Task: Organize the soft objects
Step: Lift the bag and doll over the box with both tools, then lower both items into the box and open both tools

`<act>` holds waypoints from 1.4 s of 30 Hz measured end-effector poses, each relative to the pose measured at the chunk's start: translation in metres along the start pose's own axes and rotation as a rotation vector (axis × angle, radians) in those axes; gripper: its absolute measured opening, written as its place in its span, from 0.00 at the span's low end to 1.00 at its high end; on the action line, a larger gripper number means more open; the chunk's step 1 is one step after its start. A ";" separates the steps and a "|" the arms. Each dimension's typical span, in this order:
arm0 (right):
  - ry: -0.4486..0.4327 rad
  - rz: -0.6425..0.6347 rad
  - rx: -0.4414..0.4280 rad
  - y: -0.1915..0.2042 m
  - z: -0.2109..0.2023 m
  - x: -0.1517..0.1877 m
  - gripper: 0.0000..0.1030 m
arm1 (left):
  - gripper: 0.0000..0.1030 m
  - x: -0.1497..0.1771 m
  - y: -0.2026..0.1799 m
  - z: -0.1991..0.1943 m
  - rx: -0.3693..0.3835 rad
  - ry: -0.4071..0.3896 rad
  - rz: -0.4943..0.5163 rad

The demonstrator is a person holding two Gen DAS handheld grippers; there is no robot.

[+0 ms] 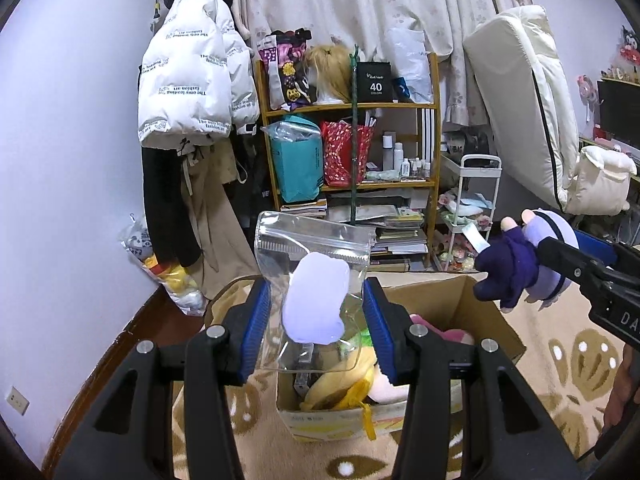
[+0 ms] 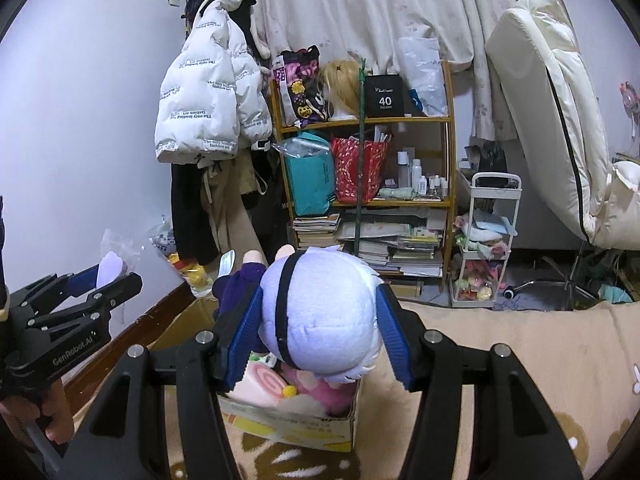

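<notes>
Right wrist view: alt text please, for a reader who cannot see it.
The right gripper clamps the pale lavender head of a plush doll above an open cardboard box of soft toys on a beige rug. At far left, the left gripper holds a clear zip bag; a cluttered wooden shelf stands behind.

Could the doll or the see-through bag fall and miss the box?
Maybe. The right gripper squeezes only the round lavender head of the plush doll, so its purple body dangles and could slip or swing out. The left gripper pinches the slippery clear zip bag holding a pale lilac piece; it might slide free. The brown cardboard box already looks full of toys, so things could tumble off.
</notes>
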State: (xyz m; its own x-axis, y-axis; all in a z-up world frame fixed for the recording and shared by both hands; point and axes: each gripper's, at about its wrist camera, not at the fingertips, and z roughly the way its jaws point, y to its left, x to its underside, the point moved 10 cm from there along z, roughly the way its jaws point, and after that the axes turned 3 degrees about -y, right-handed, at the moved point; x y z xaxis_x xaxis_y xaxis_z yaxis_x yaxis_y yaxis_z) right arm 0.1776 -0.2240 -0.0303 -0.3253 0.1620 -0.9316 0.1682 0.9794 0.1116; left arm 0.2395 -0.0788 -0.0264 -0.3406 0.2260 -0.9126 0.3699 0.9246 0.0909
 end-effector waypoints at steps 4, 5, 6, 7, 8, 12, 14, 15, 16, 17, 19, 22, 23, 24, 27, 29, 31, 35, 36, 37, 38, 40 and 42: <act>0.027 0.001 0.001 -0.001 0.012 0.007 0.59 | 0.45 0.011 0.001 0.014 0.002 0.027 -0.004; 0.036 0.004 0.000 -0.002 0.016 0.010 0.59 | 0.45 0.013 0.001 0.017 0.004 0.035 -0.008; 0.043 0.008 -0.002 -0.002 0.019 0.012 0.59 | 0.45 0.017 0.001 0.021 0.007 0.047 -0.014; 0.051 0.012 -0.006 -0.003 0.021 0.014 0.59 | 0.45 0.021 0.001 0.025 0.008 0.058 -0.019; 0.061 0.017 -0.008 -0.003 0.024 0.017 0.59 | 0.45 0.025 0.001 0.029 0.007 0.069 -0.022; 0.095 0.027 -0.013 -0.007 0.034 0.025 0.59 | 0.45 0.037 0.001 0.041 0.013 0.104 -0.029; 0.108 0.033 -0.017 -0.009 0.038 0.030 0.59 | 0.45 0.040 -0.001 0.044 0.016 0.115 -0.028; 0.113 0.037 -0.019 -0.009 0.040 0.031 0.59 | 0.45 0.042 -0.002 0.046 0.018 0.121 -0.027; 0.117 0.040 -0.021 -0.010 0.041 0.032 0.59 | 0.45 0.044 -0.003 0.049 0.020 0.127 -0.026; 0.120 0.044 -0.023 -0.011 0.042 0.034 0.59 | 0.45 0.045 -0.003 0.050 0.022 0.131 -0.024; 0.124 0.053 -0.028 -0.012 0.044 0.035 0.59 | 0.45 0.047 -0.005 0.054 0.025 0.139 -0.022; 0.129 0.062 -0.035 -0.013 0.048 0.037 0.59 | 0.46 0.051 -0.008 0.059 0.031 0.152 -0.022; 0.131 0.067 -0.039 -0.013 0.049 0.038 0.59 | 0.46 0.052 -0.009 0.061 0.035 0.157 -0.022; 0.134 0.073 -0.045 -0.013 0.050 0.039 0.59 | 0.46 0.053 -0.010 0.063 0.036 0.160 -0.021; 0.152 0.097 -0.073 -0.011 0.054 0.045 0.59 | 0.47 0.057 -0.012 0.066 0.037 0.175 -0.016; 0.167 0.103 -0.091 -0.007 0.057 0.049 0.59 | 0.48 0.062 -0.015 0.069 0.053 0.193 -0.020; 0.178 0.102 -0.103 -0.004 0.060 0.051 0.60 | 0.52 0.064 -0.016 0.069 0.054 0.198 -0.023; 0.206 0.095 -0.115 0.000 0.064 0.059 0.62 | 0.63 0.062 -0.016 0.068 0.046 0.190 -0.027; 0.213 0.096 -0.113 0.000 0.065 0.061 0.63 | 0.65 0.062 -0.016 0.068 0.043 0.191 -0.027; 0.218 0.099 -0.114 0.001 0.065 0.063 0.63 | 0.66 0.062 -0.015 0.066 0.037 0.190 -0.030; 0.225 0.103 -0.119 0.001 0.065 0.064 0.63 | 0.68 0.062 -0.014 0.065 0.032 0.189 -0.032; 0.224 0.112 -0.120 0.000 0.064 0.064 0.63 | 0.73 0.061 -0.010 0.063 0.017 0.191 -0.035; 0.223 0.120 -0.122 -0.002 0.063 0.063 0.64 | 0.78 0.059 -0.006 0.059 0.003 0.187 -0.037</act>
State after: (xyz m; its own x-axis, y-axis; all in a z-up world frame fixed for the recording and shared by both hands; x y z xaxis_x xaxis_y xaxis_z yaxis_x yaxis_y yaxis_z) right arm 0.2151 -0.2228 -0.1108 -0.5088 0.2869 -0.8117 0.1089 0.9567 0.2699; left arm 0.2679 -0.0892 -0.1047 -0.5088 0.2449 -0.8253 0.3563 0.9326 0.0571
